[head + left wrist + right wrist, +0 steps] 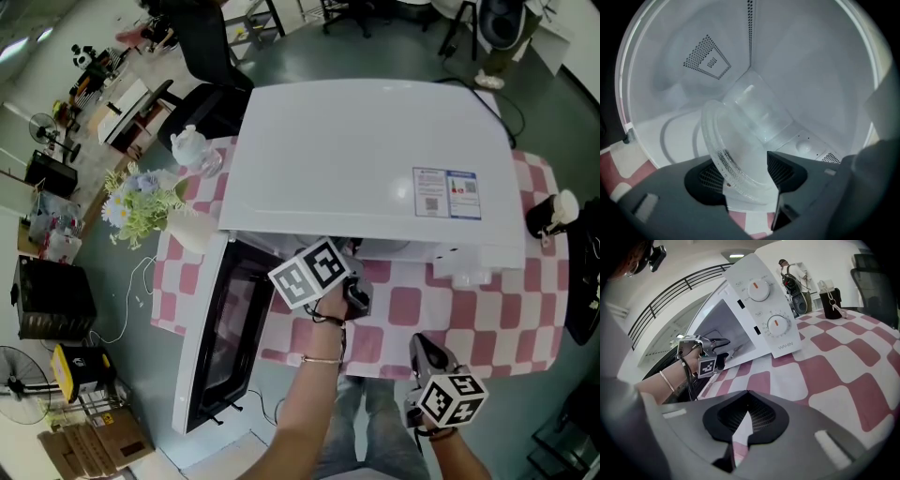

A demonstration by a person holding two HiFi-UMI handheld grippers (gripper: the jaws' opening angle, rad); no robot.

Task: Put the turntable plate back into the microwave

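Placing step: the left tongs (740, 169) reach into the microwave (811, 70), spread wide around the rim of the turntable plate (740, 136) — pads apparently not pressing. The plate leans tilted inside and likely needs settling flat. Right tongs (747, 417) — closed, empty — wait above the desk (843, 366).

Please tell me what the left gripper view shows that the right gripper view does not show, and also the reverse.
Only the left gripper view: the glass turntable plate, tilted between the open left tongs, and a perforated vent on the microwave's inner wall.
Only the right gripper view: the microwave's two knobs, a black container with a white top, and the right tongs, shut and empty.
Both: the microwave's open cavity and the pink-and-white checked cloth.
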